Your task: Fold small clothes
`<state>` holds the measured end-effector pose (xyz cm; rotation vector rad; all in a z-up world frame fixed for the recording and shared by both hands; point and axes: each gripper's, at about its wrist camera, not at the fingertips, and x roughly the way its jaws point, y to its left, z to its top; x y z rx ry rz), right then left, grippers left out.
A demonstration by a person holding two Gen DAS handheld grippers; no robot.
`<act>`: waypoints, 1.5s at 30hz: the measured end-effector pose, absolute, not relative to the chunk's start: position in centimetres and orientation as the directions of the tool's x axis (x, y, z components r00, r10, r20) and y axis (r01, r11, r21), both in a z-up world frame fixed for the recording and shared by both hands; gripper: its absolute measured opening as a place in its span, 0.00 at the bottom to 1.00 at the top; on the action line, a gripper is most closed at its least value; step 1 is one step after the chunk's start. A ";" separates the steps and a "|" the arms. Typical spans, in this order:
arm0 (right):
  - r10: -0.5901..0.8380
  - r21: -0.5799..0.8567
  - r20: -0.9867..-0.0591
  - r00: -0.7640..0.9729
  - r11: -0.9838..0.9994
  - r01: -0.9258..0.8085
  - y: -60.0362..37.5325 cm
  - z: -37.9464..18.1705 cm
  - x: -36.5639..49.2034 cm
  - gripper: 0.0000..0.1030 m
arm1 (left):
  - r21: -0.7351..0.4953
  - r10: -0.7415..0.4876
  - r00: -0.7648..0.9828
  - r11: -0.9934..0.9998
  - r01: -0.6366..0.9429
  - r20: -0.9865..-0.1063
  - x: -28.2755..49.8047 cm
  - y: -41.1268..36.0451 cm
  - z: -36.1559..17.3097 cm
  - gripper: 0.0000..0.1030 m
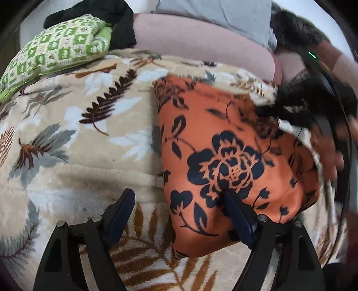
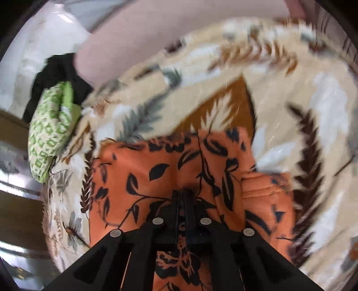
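Orange floral garment [image 1: 226,156] lying on beige leaf-print blanket [image 1: 73,138], spreading across the right half of the left wrist view, printed with large dark blue flowers and stems. Left gripper [image 1: 179,197] hovering low over the near edge of that cloth, jaws standing wide apart and grasping nothing; left finger [image 1: 122,212] sitting over bare blanket, right finger [image 1: 237,215] lying over the orange fabric near the big flower, contact impossible to tell. Right gripper [image 2: 184,194] clenched tight on a pinch of the orange floral garment [image 2: 156,170], fingers pressed together with cloth bunching into folds around the tips and more orange fabric hanging beneath the frame. Appearing in the left wrist view as a dark, motion-blurred shape at the far right edge of the garment [image 1: 297,112], with a small green light above it. Blurring heavily across the right wrist view, especially toward the blanket [image 2: 279,85] beyond the cloth. Green-and-white patterned bundle [image 1: 56,49] resting at the far left corner of the blanket, touching a black piece of clothing [image 1: 107,20] just behind it; both showing again at the left of the right wrist view [image 2: 51,132]. Pale pink fabric [image 1: 197,42] stretching along the far edge of the blanket, grey cloth [image 1: 214,13] lying beyond it
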<state>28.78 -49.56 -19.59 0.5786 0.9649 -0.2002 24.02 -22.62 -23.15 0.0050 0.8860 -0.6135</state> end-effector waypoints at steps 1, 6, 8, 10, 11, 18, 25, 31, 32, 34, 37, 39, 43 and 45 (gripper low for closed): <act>0.063 0.349 -0.813 0.580 0.848 0.398 -49.3 -18.9 27.8 0.08 | -0.250 -0.511 0.490 0.828 0.502 -0.706 23.8 -22.4 -22.7 0.80; 0.079 0.361 -0.750 0.657 0.881 0.306 -47.7 -17.4 19.7 0.08 | -0.185 -0.485 0.521 0.831 0.525 -0.702 22.7 -23.5 -22.4 0.80; 0.085 0.341 -0.772 0.630 0.892 0.297 -46.5 -19.1 17.7 0.08 | -0.125 -0.433 0.495 0.833 0.539 -0.753 22.5 -24.9 -23.8 0.80; 0.069 0.310 -0.783 0.619 0.905 0.290 -46.0 -20.9 15.9 0.08 | -0.097 -0.412 0.504 0.837 0.538 -0.760 22.2 -25.4 -24.5 0.80; 0.065 0.291 -0.792 0.607 0.914 0.282 -45.7 -22.1 15.2 0.08 | -0.098 -0.410 0.507 0.841 0.533 -0.758 22.1 -25.4 -24.4 0.81; 0.044 0.288 -0.763 0.645 0.916 0.279 -45.7 -20.1 14.9 0.08 | -0.228 -0.463 0.450 0.845 0.483 -0.763 23.6 -24.2 -23.6 0.81; 0.016 0.227 -0.818 0.575 0.928 0.296 -45.5 -22.1 16.4 0.08 | -0.227 -0.420 0.467 0.881 0.415 -0.778 24.2 -24.0 -23.9 0.89; 0.143 0.316 -0.764 0.629 0.933 0.172 -44.4 -16.5 21.7 0.08 | -0.283 -0.447 0.376 0.864 0.416 -0.812 24.5 -23.7 -25.0 0.95; 0.173 0.327 -0.759 0.628 0.935 0.138 -43.9 -16.0 23.4 0.08 | -0.291 -0.453 0.366 0.861 0.418 -0.813 24.6 -23.7 -25.1 0.95; 0.247 0.362 -0.781 0.574 0.927 0.093 -42.8 -16.1 28.1 0.08 | -0.312 -0.465 0.347 0.855 0.414 -0.815 24.8 -23.5 -25.2 0.95; 0.344 0.439 -0.790 0.508 0.895 0.077 -41.8 -17.8 33.1 0.08 | -0.303 -0.459 0.348 0.856 0.419 -0.817 24.7 -23.6 -25.1 0.95; 0.340 0.433 -0.827 0.448 0.893 0.121 -40.8 -20.2 36.3 0.08 | -0.279 -0.448 0.371 0.860 0.426 -0.814 24.7 -23.6 -24.8 0.95; 0.311 0.410 -0.847 0.430 0.899 0.157 -40.5 -23.5 38.7 0.08 | -0.231 -0.425 0.403 0.864 0.448 -0.810 24.3 -23.9 -24.2 0.95; 0.332 0.451 -0.824 0.460 0.875 0.177 -41.1 -22.8 37.7 0.08 | -0.199 -0.409 0.424 0.867 0.456 -0.808 24.1 -24.0 -23.7 0.95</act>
